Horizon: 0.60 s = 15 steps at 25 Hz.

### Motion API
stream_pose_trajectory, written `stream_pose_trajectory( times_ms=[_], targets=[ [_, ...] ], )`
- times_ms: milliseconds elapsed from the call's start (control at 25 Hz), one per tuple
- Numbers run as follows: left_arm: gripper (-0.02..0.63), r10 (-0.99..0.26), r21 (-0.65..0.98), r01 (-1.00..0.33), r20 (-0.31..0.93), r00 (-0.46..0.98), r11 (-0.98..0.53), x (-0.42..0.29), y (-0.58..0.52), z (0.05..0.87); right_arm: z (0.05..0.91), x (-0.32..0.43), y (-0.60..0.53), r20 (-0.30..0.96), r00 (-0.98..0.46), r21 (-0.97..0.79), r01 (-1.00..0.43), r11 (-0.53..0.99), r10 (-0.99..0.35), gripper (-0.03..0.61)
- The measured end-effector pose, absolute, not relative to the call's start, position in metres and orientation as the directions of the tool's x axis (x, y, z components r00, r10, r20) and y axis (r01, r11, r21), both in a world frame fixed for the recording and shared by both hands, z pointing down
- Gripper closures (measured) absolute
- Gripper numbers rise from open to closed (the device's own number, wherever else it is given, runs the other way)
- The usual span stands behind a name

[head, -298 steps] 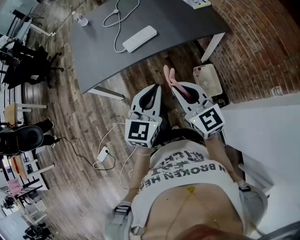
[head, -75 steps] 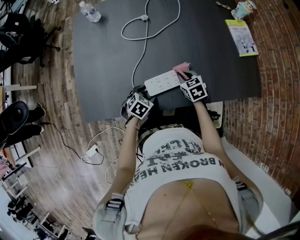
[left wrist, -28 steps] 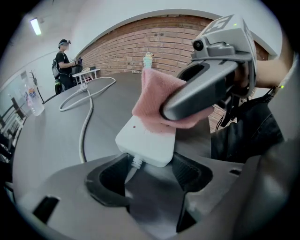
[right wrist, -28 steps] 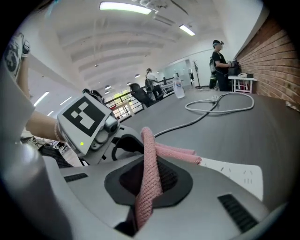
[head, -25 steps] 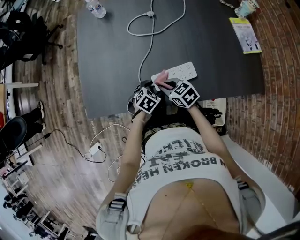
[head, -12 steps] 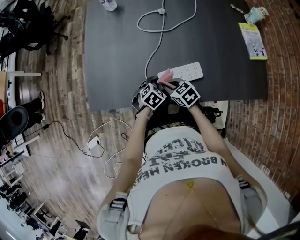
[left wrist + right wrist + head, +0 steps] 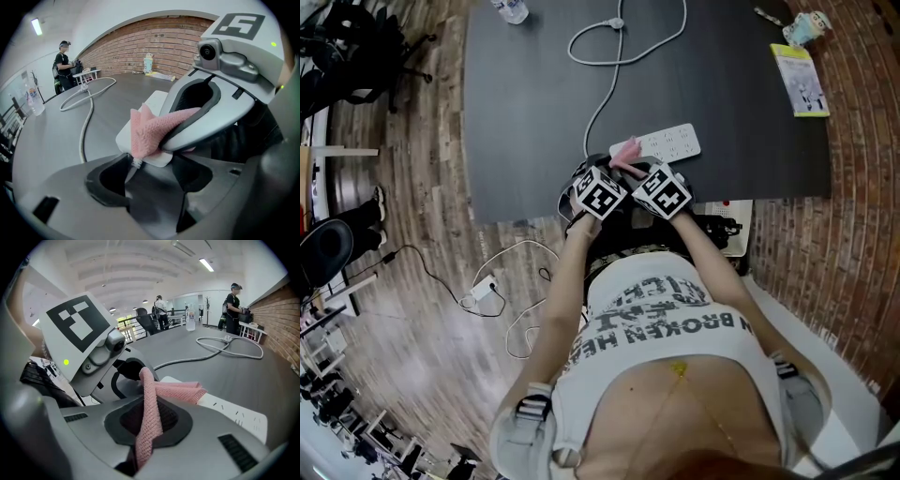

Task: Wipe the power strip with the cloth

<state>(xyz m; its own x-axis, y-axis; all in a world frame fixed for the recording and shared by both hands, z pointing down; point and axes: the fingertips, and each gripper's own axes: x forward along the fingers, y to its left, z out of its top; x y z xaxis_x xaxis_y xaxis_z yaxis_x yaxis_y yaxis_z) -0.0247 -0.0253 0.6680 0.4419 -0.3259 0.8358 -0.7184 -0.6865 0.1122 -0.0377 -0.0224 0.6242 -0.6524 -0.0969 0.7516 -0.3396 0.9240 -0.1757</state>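
- Now the right gripper [image 7: 151, 397] has its jaws pressed together on the pink cloth [image 7: 176, 391]. One fold runs down through the hollow between them, and the rest sticks out past the tips.
- That loose part of the cloth lies bunched on the white power strip [image 7: 667, 142], at the end where the cord comes out.
- The power strip lies flat on the dark table [image 7: 525, 112], close to the edge nearest the person, with its socket side facing up.
- The left gripper [image 7: 152, 164] sits just beside the right one at the same end of the strip. Its jaws stand apart, and the cord end of the strip is at the mouth between their tips. I cannot tell whether the tips touch the strip.
- The cord [image 7: 84, 133] runs away from the strip across the table and curls into a loop farther back.
- A water bottle [image 7: 33, 98] stands at the far left of the table, well away from the strip.
- A booklet [image 7: 800, 80] lies near the far right corner, beside the brick wall [image 7: 159, 44].
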Motion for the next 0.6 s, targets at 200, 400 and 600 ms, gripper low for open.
stream_pose_trajectory(
  times_ms=[200,400,600],
  targets=[
    [0.334,-0.326,0.114,-0.718,0.834,0.445,-0.686,-0.025,-0.026,0.668,0.625,-0.028,-0.030,0.756,-0.642,-0.157,-0.373,0.914,-0.133,0.563],
    [0.334,-0.325,0.116,-0.718,0.835,0.445,-0.686,-0.025,-0.026,0.668,0.625,-0.017,-0.037,0.762,-0.627,-0.140,-0.407,0.903,-0.164,0.563],
    [0.334,-0.324,0.116,-0.716,0.834,0.447,-0.688,-0.026,-0.026,0.668,0.625,-0.008,-0.044,0.763,-0.618,-0.130,-0.435,0.891,-0.191,0.563]
  ],
)
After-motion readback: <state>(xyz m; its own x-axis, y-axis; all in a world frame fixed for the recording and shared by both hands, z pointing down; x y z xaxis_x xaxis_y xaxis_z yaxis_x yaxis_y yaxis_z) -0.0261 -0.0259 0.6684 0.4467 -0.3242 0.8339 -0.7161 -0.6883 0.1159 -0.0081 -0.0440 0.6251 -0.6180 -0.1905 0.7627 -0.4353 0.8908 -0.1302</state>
